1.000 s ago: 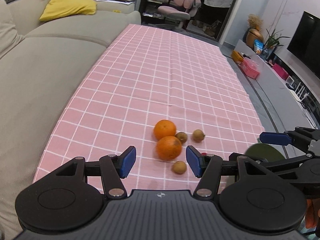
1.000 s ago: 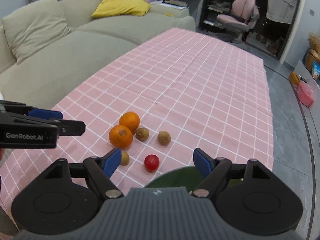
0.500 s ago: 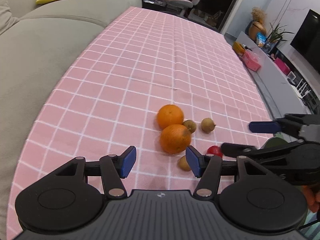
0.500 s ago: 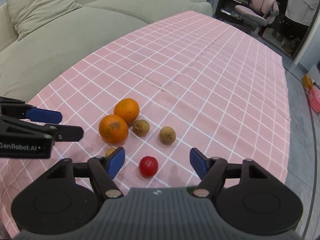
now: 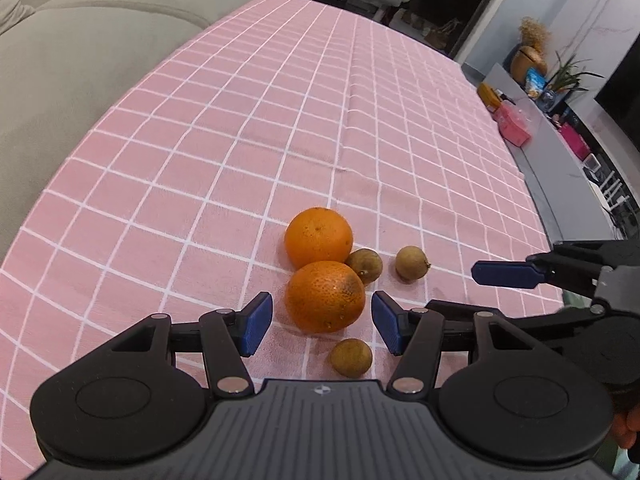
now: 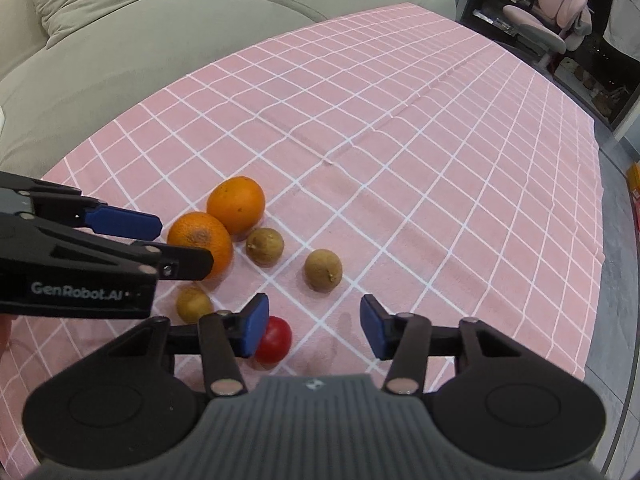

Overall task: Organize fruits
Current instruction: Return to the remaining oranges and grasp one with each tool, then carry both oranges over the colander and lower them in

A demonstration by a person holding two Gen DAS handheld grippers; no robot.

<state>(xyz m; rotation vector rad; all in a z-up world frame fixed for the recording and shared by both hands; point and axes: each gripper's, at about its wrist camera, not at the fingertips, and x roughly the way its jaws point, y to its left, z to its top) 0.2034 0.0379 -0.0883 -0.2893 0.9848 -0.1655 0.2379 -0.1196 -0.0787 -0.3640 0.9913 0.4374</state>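
Observation:
Two oranges lie on the pink checked tablecloth (image 5: 240, 140): a near orange (image 5: 325, 297) and a far orange (image 5: 318, 237). Three small brown fruits lie around them: one beside the oranges (image 5: 364, 265), one to the right (image 5: 411, 263), one nearest (image 5: 351, 357). My left gripper (image 5: 322, 323) is open with its blue pads on either side of the near orange, not touching. In the right wrist view my right gripper (image 6: 314, 330) is open above a small red fruit (image 6: 276, 340), which lies by its left pad. The oranges (image 6: 200, 240) (image 6: 236, 204) also show there.
A beige sofa (image 5: 80, 40) runs along the table's left side. A pink office chair (image 6: 556, 12) stands beyond the far end. A low grey TV bench with a pink box (image 5: 516, 124) lies to the right. The cloth's right edge (image 6: 596, 280) drops to the floor.
Both grippers have moved forward and lower toward the fruit. The near orange now sits between the left pads, and the red fruit now sits by the right gripper's left pad.

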